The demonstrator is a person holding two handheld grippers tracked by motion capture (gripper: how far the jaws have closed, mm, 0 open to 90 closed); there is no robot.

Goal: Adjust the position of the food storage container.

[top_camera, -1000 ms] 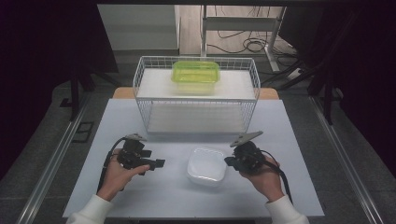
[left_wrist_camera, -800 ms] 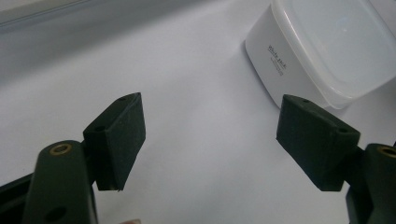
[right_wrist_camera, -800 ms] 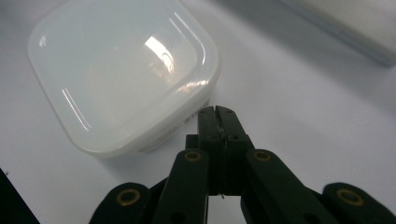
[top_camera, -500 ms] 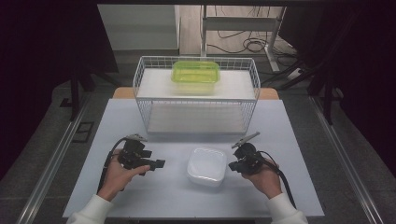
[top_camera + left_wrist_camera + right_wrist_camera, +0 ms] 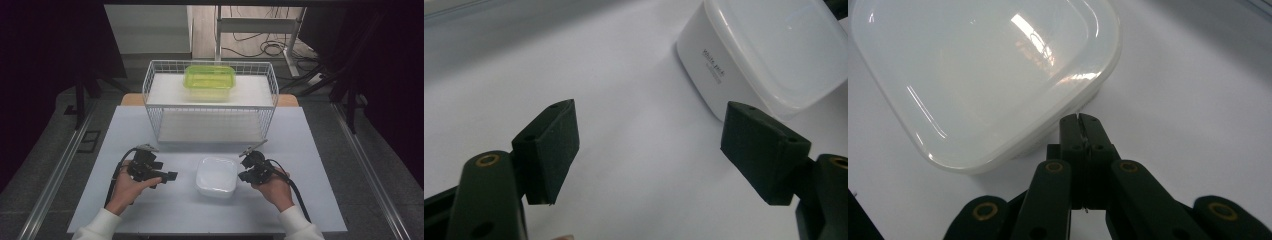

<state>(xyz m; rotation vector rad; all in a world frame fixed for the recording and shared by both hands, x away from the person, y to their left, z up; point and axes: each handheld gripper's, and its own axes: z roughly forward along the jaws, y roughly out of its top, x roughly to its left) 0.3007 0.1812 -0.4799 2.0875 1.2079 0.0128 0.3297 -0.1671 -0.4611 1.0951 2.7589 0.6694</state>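
Grippers flank a white tub [image 5: 216,175] at lower centre of the high view, likely set to handle it from both sides. Left gripper [image 5: 167,176], lower left, has its jaws spread wide, the tub ahead at upper right in its own view. Right gripper [image 5: 242,175], lower right, has jaws pressed together, empty, tips just beside the tub's wall. A green tub [image 5: 209,77] sits on a wire rack [image 5: 152,84] at upper centre.

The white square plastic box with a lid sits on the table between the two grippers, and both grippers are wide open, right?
Not quite. The white square plastic box does sit between them, and the left gripper is wide open, but the right gripper is shut, its jaws pressed together. The right gripper view shows this.
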